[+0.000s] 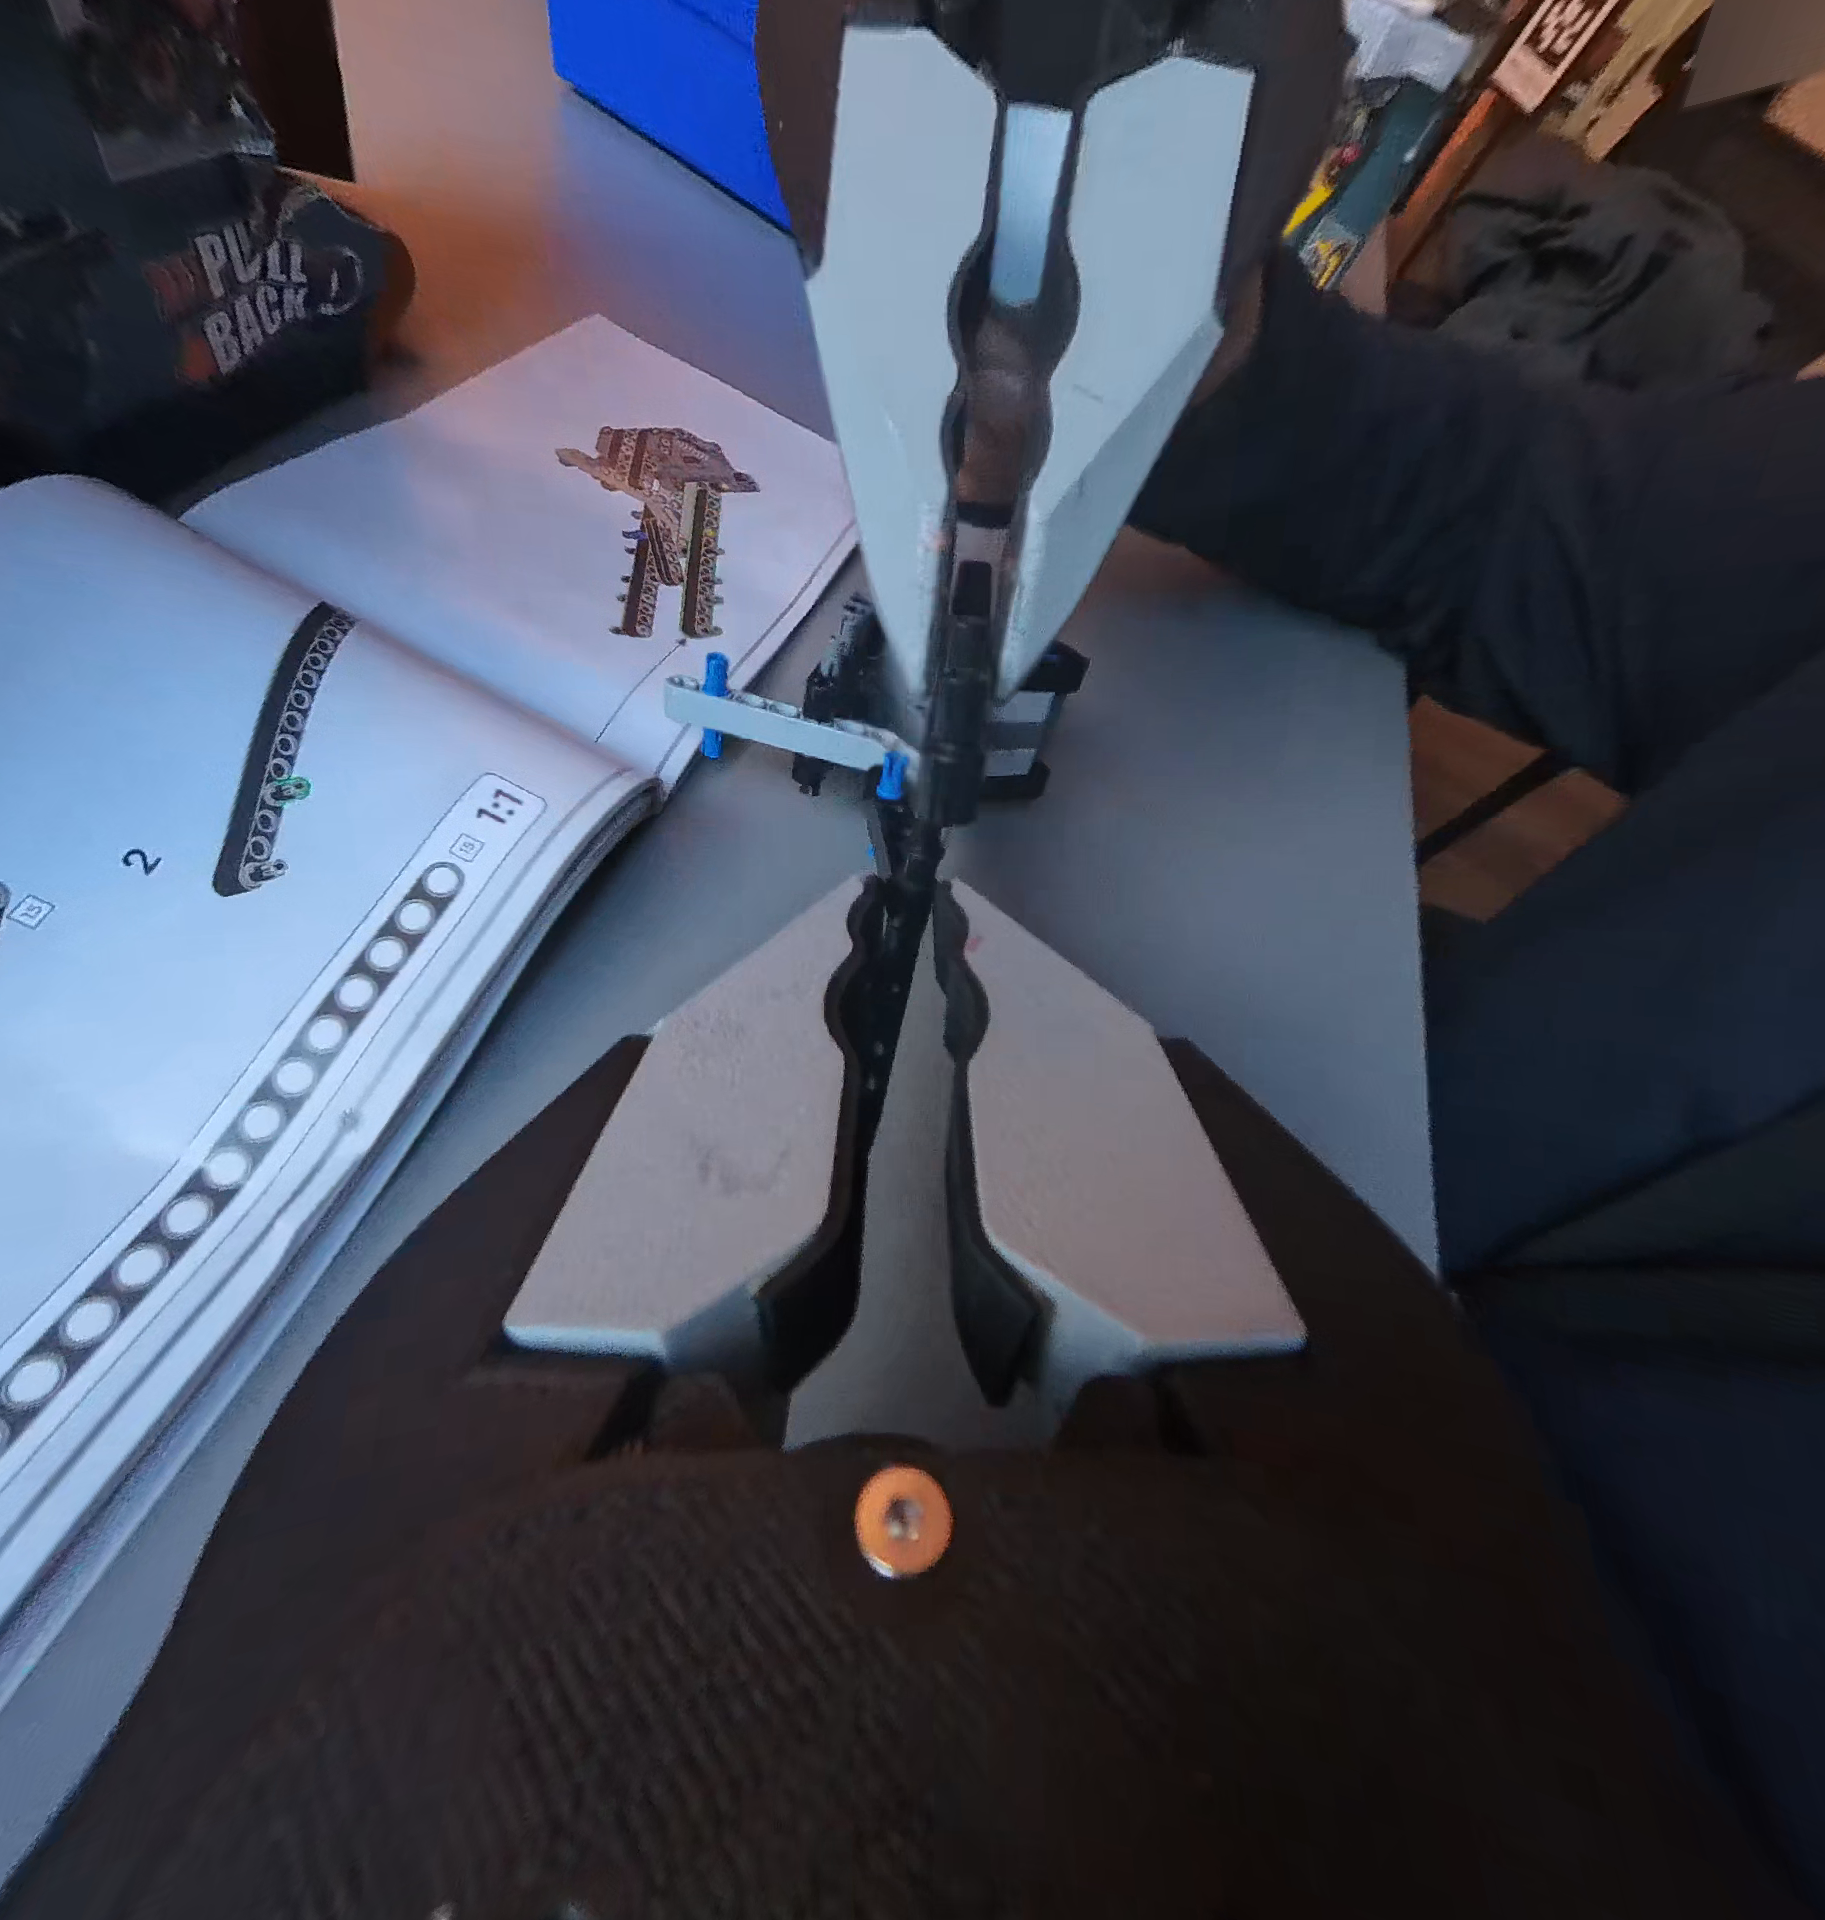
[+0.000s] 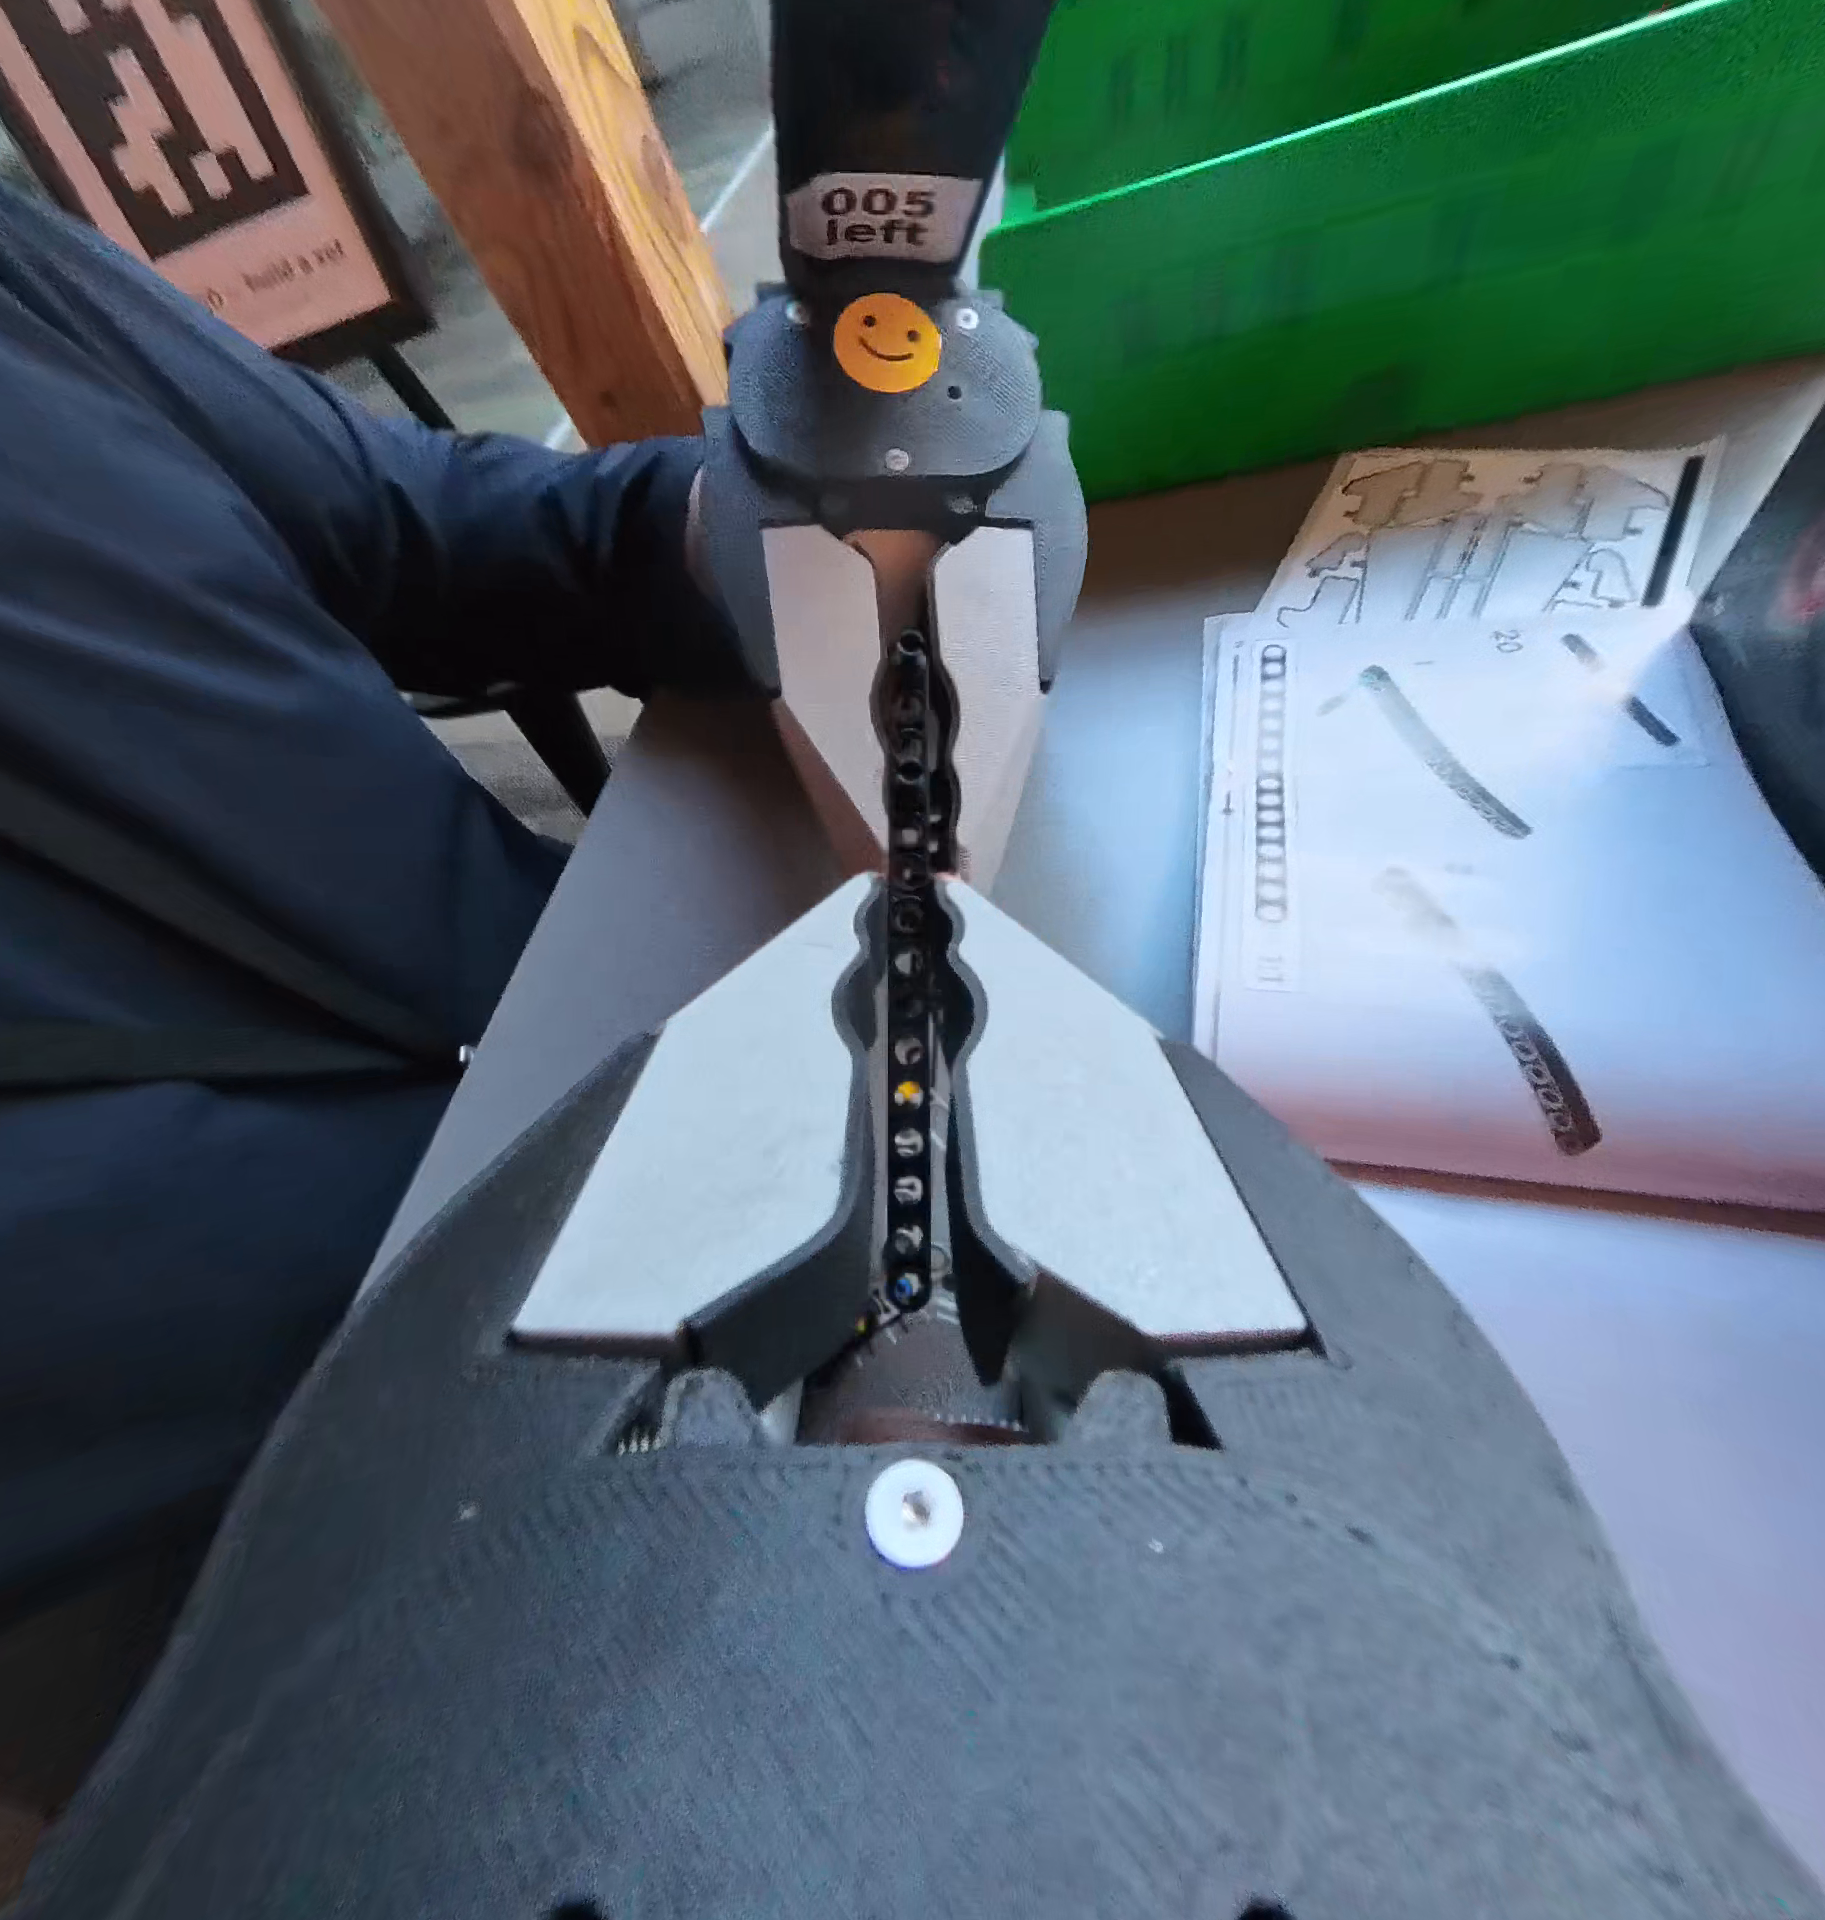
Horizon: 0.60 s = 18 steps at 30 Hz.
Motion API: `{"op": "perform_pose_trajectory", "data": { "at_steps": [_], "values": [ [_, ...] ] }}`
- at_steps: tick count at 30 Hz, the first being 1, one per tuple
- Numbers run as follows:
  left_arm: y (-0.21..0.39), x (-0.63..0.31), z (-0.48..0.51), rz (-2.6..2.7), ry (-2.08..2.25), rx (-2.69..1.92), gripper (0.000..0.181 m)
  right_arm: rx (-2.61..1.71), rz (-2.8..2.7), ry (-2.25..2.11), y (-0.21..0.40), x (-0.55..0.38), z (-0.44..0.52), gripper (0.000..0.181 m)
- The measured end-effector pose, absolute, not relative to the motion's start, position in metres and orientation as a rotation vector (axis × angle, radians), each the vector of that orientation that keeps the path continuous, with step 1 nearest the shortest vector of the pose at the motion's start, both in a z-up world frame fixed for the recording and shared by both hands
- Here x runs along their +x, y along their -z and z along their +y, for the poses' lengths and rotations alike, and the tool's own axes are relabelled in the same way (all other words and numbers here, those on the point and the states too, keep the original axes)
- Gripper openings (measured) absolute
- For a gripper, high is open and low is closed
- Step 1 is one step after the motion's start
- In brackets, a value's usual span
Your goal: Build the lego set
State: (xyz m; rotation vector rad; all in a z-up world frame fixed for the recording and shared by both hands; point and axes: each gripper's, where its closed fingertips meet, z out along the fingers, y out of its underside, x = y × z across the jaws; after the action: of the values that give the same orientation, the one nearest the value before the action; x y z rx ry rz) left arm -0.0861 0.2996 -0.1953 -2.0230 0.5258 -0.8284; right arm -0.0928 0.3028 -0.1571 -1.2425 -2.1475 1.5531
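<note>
Both grippers clamp one long black beam point(image 2: 908, 1101) end to end: right gripper point(image 2: 913, 894) nearest, left gripper point(image 1: 903, 883) opposite at twelve o'clock. Uneven squeezing could twist the beam loose onto the table point(image 1: 1199, 831), beside the booklet point(image 1: 264, 727) at ten o'clock.

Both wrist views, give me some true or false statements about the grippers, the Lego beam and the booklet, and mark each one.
1. The right gripper is shut on the black beam. True.
2. The left gripper is wide open and empty. False: it is shut on a black beam too.
3. The instruction booklet lies open on the table. True.
4. The two grippers point away from each other. False: they face tip to tip.
5. The grey beam carries red pins. False: they are blue.
</note>
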Motion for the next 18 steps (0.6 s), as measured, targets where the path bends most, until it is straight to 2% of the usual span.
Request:
{"op": "perform_pose_trajectory", "data": {
  "at_steps": [1,12,18],
  "values": [
    [0.193,-0.086,0.301,0.511,0.868,-2.017,0.007,-1.256,-2.135,-1.573,0.157,-0.094,0.305,0.004],
    [0.172,-0.079,0.315,0.465,1.083,-1.934,0.009,-1.293,-2.007,-1.783,0.136,-0.089,0.317,0.004],
    [0.162,-0.08,0.314,0.478,1.053,-1.925,0.009,-1.226,-2.027,-1.659,0.135,-0.083,0.319,0.004]
  ]
}}
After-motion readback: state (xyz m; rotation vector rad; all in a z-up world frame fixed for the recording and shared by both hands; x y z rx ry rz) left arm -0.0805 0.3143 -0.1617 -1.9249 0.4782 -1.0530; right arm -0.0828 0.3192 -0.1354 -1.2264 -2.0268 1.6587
